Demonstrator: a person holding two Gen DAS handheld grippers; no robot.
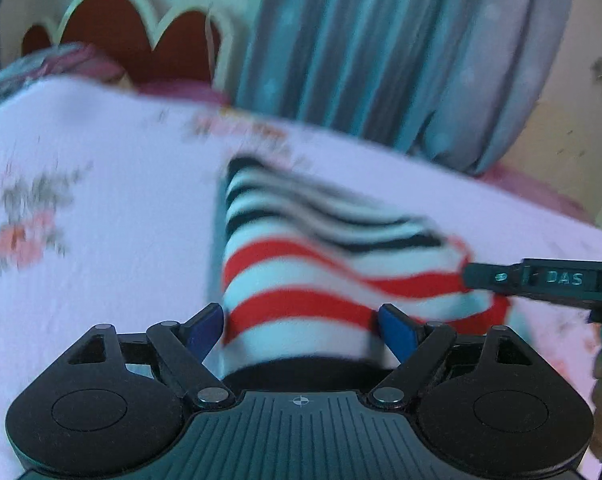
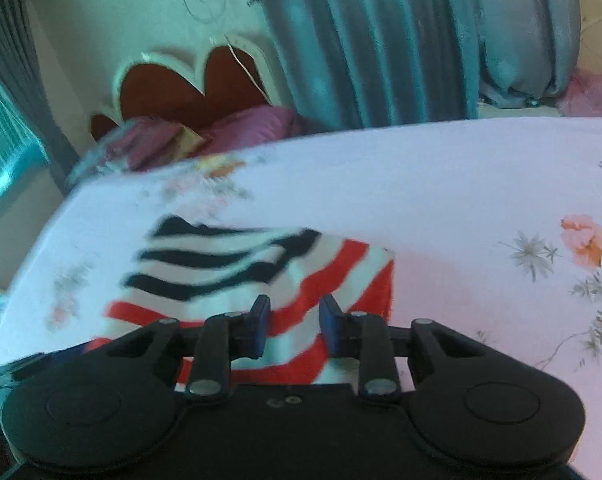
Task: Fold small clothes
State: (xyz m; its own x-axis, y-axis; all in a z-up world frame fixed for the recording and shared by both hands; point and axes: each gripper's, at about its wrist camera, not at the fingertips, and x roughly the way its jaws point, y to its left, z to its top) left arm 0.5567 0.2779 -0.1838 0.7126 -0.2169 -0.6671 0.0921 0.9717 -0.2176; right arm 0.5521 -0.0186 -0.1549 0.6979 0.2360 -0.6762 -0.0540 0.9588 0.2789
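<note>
Left gripper (image 1: 301, 328) jaws apart round striped top (image 1: 301, 280), lower centre; right gripper (image 2: 294, 326) apart too. Risk: fabric slips, fold bunches on bed sheet (image 2: 461, 184).

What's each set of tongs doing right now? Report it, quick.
Left tongs: open, fingers either side of the striped garment, not clamped.
Right tongs: open, a gap between the blue pads, striped garment showing between them.

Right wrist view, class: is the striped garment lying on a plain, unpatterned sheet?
No. The striped garment lies on a white bedsheet printed with pink and grey flowers.
</note>
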